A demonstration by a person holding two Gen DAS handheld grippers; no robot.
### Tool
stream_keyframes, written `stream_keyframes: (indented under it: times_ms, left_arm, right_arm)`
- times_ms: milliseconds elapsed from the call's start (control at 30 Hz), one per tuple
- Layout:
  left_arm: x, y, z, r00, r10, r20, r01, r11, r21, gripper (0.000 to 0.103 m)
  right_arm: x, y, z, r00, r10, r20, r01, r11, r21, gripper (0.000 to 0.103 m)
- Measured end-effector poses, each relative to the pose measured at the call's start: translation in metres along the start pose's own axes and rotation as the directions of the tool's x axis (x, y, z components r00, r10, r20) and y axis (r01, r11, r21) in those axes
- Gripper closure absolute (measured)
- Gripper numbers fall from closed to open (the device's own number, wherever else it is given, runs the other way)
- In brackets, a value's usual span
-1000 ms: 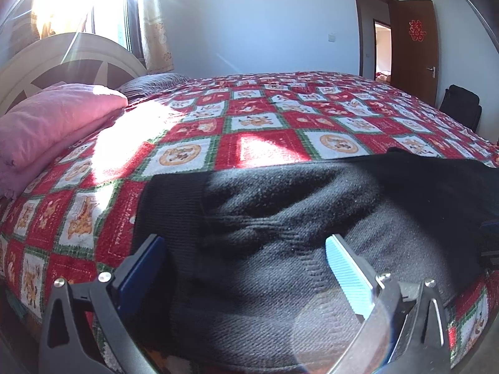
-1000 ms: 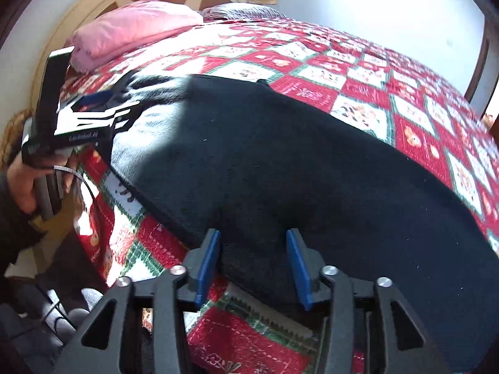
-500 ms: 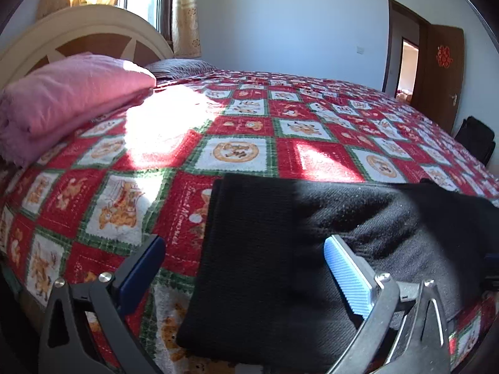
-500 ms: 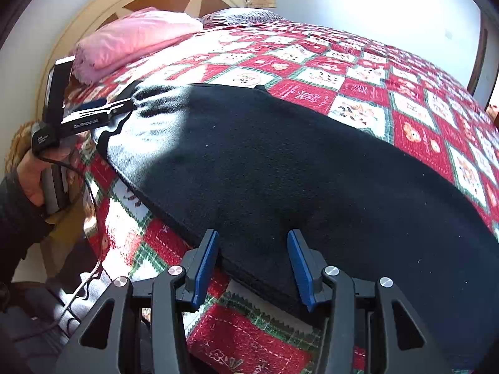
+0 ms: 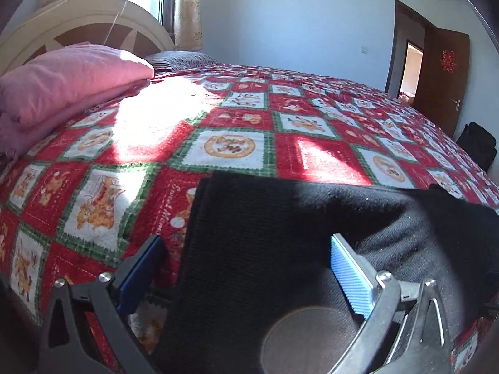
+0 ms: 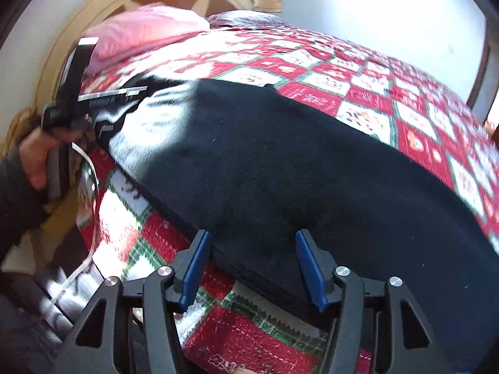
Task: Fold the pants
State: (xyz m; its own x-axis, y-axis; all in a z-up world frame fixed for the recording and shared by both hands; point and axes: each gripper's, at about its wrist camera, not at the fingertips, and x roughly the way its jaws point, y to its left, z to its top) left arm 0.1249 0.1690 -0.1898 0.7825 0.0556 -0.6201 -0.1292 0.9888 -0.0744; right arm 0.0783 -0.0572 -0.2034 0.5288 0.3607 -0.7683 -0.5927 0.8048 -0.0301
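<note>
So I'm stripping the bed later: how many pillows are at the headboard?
2. A pink pillow lies in front of the headboard, and a grey striped pillow sits just beyond it, nearer the window. Others may be hidden behind the pink one.

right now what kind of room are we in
A bedroom, most likely: a bed under a red checked bedspread, a folded pink blanket against the arched headboard, and black pants laid out on top.

Right tongs [image 6: 252, 268] have just been opening, apparently gripping nothing; left tongs [image 5: 246, 268] gape wide.
</note>
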Motion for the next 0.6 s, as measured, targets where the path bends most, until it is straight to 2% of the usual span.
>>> stream_keyframes:
  times_ms: [67, 133, 167, 267, 367, 433, 500, 533, 600]
  left_arm:
    - [-0.003, 0.004, 0.000, 1.000, -0.008, -0.005, 0.008, 1.000, -0.015, 0.000]
    - [-0.007, 0.006, 0.000, 1.000, 0.002, 0.002, -0.002, 1.000, -0.028, 0.000]
    - [-0.008, 0.005, 0.000, 1.000, 0.011, 0.011, -0.011, 1.000, -0.028, 0.000]
    - [-0.013, 0.002, 0.003, 0.999, 0.033, 0.043, -0.032, 0.999, -0.014, 0.000]
    - [-0.012, -0.002, 0.003, 0.996, 0.068, 0.059, -0.069, 0.997, 0.027, 0.000]
    - [-0.008, -0.001, 0.001, 0.995, 0.079, 0.061, -0.082, 0.996, 0.045, 0.000]
    - [-0.003, 0.008, -0.002, 0.998, 0.032, 0.059, -0.033, 0.999, 0.003, 0.000]
    - [-0.001, 0.013, -0.003, 0.998, 0.010, 0.058, -0.009, 1.000, -0.023, 0.000]
    - [-0.002, 0.014, -0.005, 0.997, 0.000, 0.072, 0.001, 1.000, -0.020, 0.000]
  right_arm:
    - [-0.004, -0.010, 0.010, 0.997, 0.080, -0.009, -0.080, 0.996, 0.041, 0.044]
    - [-0.009, -0.029, 0.028, 0.984, 0.175, 0.013, -0.175, 0.976, 0.133, 0.044]
    - [-0.009, -0.040, 0.041, 0.980, 0.198, 0.031, -0.200, 0.964, 0.175, 0.044]
    - [0.004, -0.074, 0.084, 0.969, 0.242, 0.050, -0.246, 0.921, 0.303, 0.044]
    - [0.037, -0.097, 0.122, 0.961, 0.275, 0.031, -0.264, 0.876, 0.403, 0.045]
    - [0.063, -0.105, 0.139, 0.950, 0.312, -0.002, -0.276, 0.843, 0.462, 0.049]
    - [0.095, -0.109, 0.150, 0.926, 0.374, -0.053, -0.294, 0.802, 0.519, 0.051]
    - [0.105, -0.108, 0.151, 0.917, 0.393, -0.072, -0.297, 0.791, 0.535, 0.055]
    - [0.120, -0.110, 0.152, 0.903, 0.423, -0.075, -0.307, 0.757, 0.577, 0.060]
